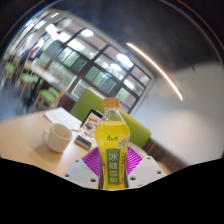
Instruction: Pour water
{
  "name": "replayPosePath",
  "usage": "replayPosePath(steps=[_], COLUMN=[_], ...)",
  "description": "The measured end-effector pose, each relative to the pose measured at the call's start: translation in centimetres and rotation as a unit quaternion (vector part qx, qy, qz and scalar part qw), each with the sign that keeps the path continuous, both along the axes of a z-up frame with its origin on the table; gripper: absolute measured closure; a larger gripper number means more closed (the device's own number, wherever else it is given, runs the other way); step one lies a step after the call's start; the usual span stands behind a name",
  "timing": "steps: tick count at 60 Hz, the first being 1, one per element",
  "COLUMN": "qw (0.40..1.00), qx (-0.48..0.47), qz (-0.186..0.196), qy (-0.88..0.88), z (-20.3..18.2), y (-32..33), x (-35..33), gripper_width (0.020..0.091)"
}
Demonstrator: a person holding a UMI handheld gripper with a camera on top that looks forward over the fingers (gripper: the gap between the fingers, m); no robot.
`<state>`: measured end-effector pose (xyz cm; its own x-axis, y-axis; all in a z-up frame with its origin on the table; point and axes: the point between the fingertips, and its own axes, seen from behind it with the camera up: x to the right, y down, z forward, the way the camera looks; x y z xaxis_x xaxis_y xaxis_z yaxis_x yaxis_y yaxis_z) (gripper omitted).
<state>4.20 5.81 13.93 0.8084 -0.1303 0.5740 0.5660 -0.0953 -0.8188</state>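
A clear bottle of yellow drink (113, 140) with an orange cap and a green and white label stands upright between my fingers. My gripper (113, 165) is shut on the bottle, with a purple pad (95, 160) pressed against each side of its lower half. The bottle looks lifted above the white table (30, 140). A white cup (58, 137) sits on that table to the left, beyond the fingers.
A green chair back (90, 103) stands behind the bottle, with another seat to the right. Large windows with dark frames (100, 70) fill the far wall, and ceiling lights run overhead.
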Motion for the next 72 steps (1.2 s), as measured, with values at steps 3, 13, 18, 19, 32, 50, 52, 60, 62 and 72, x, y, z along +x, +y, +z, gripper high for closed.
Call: replayPosePath(steps=[3, 13, 18, 19, 32, 50, 52, 60, 62, 72], qw=[0.995, 0.901, 0.821, 0.802, 0.680, 0.718, 0.755, 0.934, 0.964, 0.976], qx=[-0.009, -0.047, -0.059, -0.061, -0.072, -0.053, -0.041, 0.011, 0.017, 0.023], qz=[-0.003, 0.009, 0.014, 0.015, 0.034, 0.038, 0.035, 0.036, 0.044, 0.104], qy=[-0.101, -0.432, -0.568, -0.594, -0.729, -0.693, -0.654, -0.355, -0.262, 0.192], z=[1.5, 4.9, 3.3, 3.1, 2.1, 3.8, 4.6, 7.6, 7.6, 3.5], y=[1.6, 5.2, 8.2, 8.6, 9.5, 10.5, 8.9, 8.6, 10.3, 11.0], x=[0.0, -1.2, -1.8, -2.0, -3.1, -3.2, -3.5, -1.4, -0.7, -0.8], gripper_width=[0.0828, 0.0828, 0.0827, 0.0827, 0.0828, 0.0825, 0.0826, 0.0826, 0.0828, 0.0826])
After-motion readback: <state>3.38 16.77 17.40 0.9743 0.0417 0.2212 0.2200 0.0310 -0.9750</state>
